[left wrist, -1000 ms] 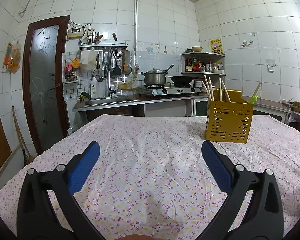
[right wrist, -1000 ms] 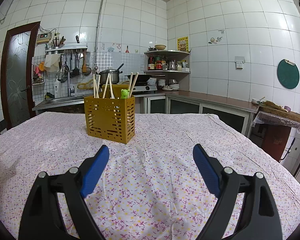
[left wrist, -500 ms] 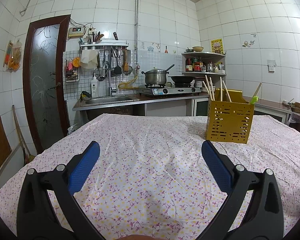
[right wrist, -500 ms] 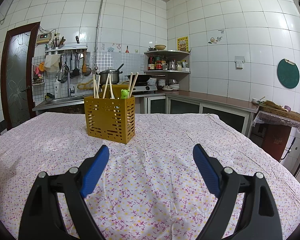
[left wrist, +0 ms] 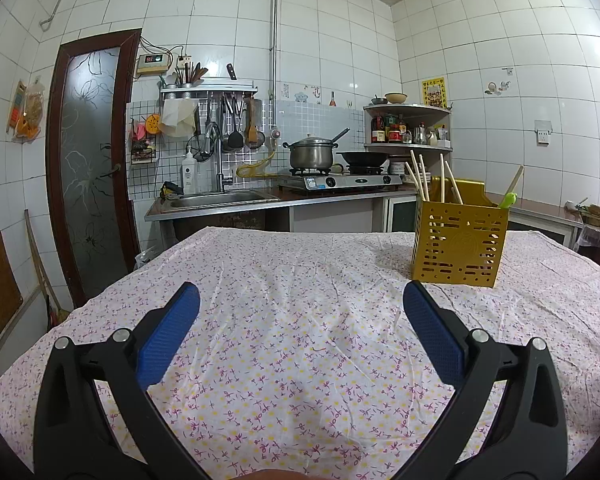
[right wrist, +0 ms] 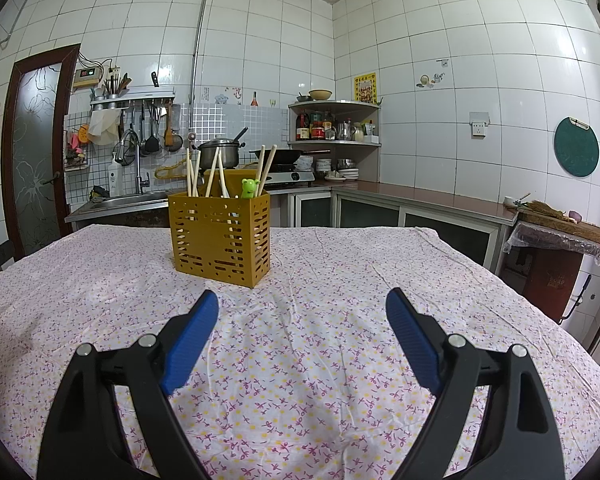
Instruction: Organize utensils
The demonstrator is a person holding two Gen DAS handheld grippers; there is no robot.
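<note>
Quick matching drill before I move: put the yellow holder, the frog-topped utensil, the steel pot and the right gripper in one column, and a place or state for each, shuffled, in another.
Things:
1. yellow holder
2. frog-topped utensil
3. steel pot
4. right gripper

Places or states:
A. on the stove at the back
B. open, nothing between its fingers
C. standing on the flowered tablecloth
D. standing in the holder, beside the chopsticks

Pairs: 1-C, 2-D, 3-A, 4-B

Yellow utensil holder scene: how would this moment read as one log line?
left hand-held gripper open, empty | right hand-held gripper open, empty | yellow utensil holder upright on floral tablecloth, holds chopsticks
</note>
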